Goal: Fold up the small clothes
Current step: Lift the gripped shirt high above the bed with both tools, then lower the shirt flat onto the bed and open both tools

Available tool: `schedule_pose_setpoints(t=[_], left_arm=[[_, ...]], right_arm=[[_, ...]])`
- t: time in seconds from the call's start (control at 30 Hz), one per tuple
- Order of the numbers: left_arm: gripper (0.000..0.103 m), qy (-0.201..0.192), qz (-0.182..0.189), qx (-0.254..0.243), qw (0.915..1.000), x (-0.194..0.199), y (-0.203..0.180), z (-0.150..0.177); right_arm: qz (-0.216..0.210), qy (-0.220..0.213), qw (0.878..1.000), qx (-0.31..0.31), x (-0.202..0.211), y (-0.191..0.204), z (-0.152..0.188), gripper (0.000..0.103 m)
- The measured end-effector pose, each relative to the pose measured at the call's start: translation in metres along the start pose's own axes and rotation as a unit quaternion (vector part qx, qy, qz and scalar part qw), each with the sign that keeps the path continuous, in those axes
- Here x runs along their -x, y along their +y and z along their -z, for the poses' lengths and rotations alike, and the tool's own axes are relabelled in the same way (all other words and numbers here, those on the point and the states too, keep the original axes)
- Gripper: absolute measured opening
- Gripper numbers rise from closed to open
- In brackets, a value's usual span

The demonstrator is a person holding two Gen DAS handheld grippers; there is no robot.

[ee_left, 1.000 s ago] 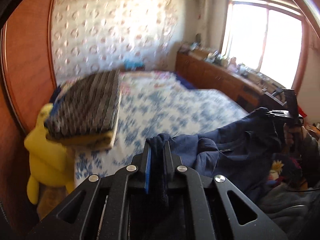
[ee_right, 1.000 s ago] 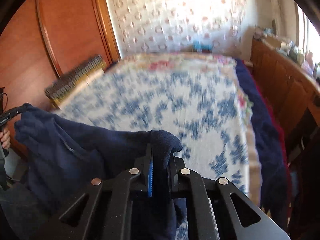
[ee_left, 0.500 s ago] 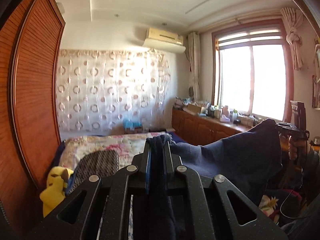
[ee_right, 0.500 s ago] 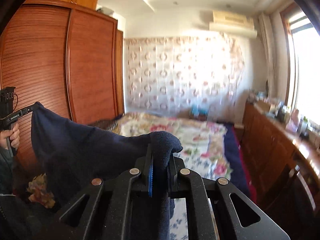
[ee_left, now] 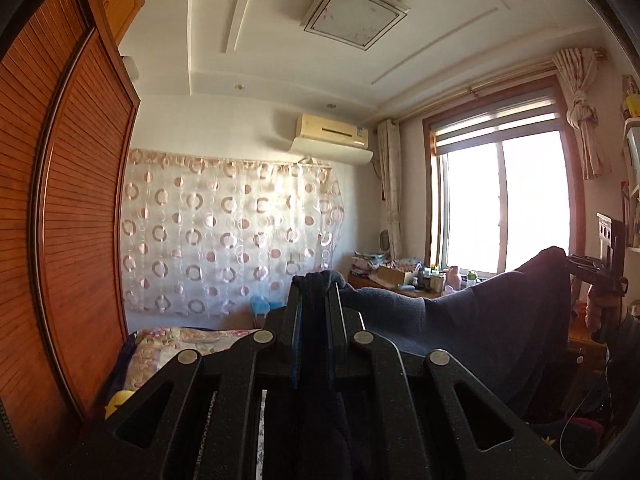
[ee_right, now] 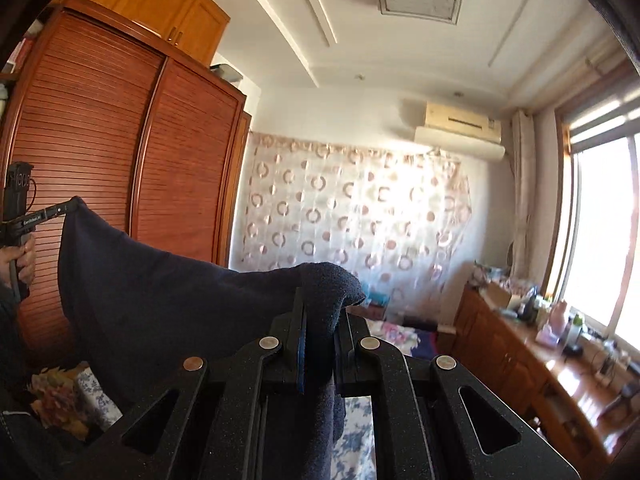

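A dark navy garment [ee_left: 480, 320] hangs stretched in the air between my two grippers, above the bed. My left gripper [ee_left: 316, 292] is shut on one top corner of the cloth. My right gripper [ee_right: 320, 312] is shut on the other top corner; it also shows far right in the left wrist view [ee_left: 588, 268]. In the right wrist view the navy garment [ee_right: 160, 300] spreads leftward to the left gripper [ee_right: 60, 210], held by a hand. The lower part of the garment is hidden behind the gripper bodies.
A bed with a floral cover [ee_left: 192, 340] lies below. A wooden wardrobe [ee_right: 100, 160] stands on the left. A low wooden cabinet [ee_right: 520, 360] with clutter runs under the window [ee_left: 500, 200]. A yellow plush toy [ee_left: 118, 398] sits by the bed.
Both grippers have lifted the navy garment and tilted upward; the views went from the bed surface to the far wall and ceiling. The cloth now hangs taut between them.
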State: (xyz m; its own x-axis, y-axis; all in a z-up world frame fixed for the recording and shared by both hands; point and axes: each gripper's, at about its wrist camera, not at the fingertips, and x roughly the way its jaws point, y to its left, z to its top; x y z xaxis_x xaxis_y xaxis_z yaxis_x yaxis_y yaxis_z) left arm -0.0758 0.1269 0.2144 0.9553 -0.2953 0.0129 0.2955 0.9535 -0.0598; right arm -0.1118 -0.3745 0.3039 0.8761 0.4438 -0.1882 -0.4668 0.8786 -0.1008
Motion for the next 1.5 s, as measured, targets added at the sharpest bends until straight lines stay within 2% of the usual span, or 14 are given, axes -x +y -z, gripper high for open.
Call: schedule_pose_setpoints(t=[0.13, 0.3, 0.47, 0.63, 0.8, 0.9, 0.97, 1.0, 1.03, 1.07, 1.1, 1.13, 1.3, 1.5], left_arm=[[0.01, -0.009, -0.01, -0.007, 0.9999, 0.0, 0.003, -0.005], [0.01, -0.01, -0.016, -0.012, 0.9998, -0.001, 0.002, -0.003], [0.01, 0.017, -0.009, -0.015, 0.9997, -0.023, 0.003, 0.001], [0.01, 0.078, -0.036, -0.02, 0.9961, -0.093, 0.018, 0.028], [0.012, 0.157, -0.072, -0.015, 0.9849, -0.195, 0.038, 0.095], [0.021, 0.222, -0.074, -0.037, 0.9716, -0.261, 0.042, 0.151], [0.029, 0.261, -0.068, -0.022, 0.9628, -0.283, 0.047, 0.187], [0.04, 0.271, -0.058, -0.012, 0.9606, -0.286, 0.047, 0.2], [0.046, 0.28, -0.043, -0.005, 0.9589, -0.287, 0.046, 0.214], [0.05, 0.289, -0.039, -0.008, 0.9565, -0.285, 0.043, 0.223], [0.061, 0.296, -0.041, -0.011, 0.9543, -0.283, 0.039, 0.228], [0.072, 0.302, -0.037, -0.01, 0.9526, -0.277, 0.035, 0.236], [0.077, 0.329, -0.022, -0.008, 0.9439, -0.262, 0.019, 0.25], [0.077, 0.353, -0.003, 0.007, 0.9358, -0.251, 0.008, 0.264]], right_arm=[[0.003, -0.014, 1.0, 0.015, 0.002, 0.009, 0.002, 0.009], [0.002, -0.014, 1.0, 0.025, -0.01, 0.013, 0.029, 0.009], [0.003, -0.013, 0.999, 0.03, -0.017, 0.005, 0.021, 0.009], [0.013, 0.024, 0.999, 0.03, -0.068, -0.008, 0.03, 0.009], [0.027, 0.114, 0.993, 0.019, -0.182, -0.027, 0.085, 0.009], [0.049, 0.171, 0.984, -0.009, -0.262, -0.039, 0.136, 0.01], [0.085, 0.218, 0.971, -0.044, -0.304, -0.041, 0.173, 0.021], [0.091, 0.247, 0.963, -0.055, -0.322, -0.039, 0.192, 0.031], [0.086, 0.261, 0.96, -0.055, -0.333, -0.034, 0.207, 0.045], [0.081, 0.268, 0.959, -0.051, -0.34, -0.029, 0.221, 0.053], [0.08, 0.274, 0.957, -0.049, -0.344, -0.026, 0.232, 0.062], [0.08, 0.283, 0.954, -0.048, -0.348, -0.024, 0.245, 0.064], [0.057, 0.312, 0.946, -0.063, -0.347, -0.029, 0.271, 0.064], [0.044, 0.33, 0.939, -0.084, -0.341, -0.061, 0.268, 0.064]])
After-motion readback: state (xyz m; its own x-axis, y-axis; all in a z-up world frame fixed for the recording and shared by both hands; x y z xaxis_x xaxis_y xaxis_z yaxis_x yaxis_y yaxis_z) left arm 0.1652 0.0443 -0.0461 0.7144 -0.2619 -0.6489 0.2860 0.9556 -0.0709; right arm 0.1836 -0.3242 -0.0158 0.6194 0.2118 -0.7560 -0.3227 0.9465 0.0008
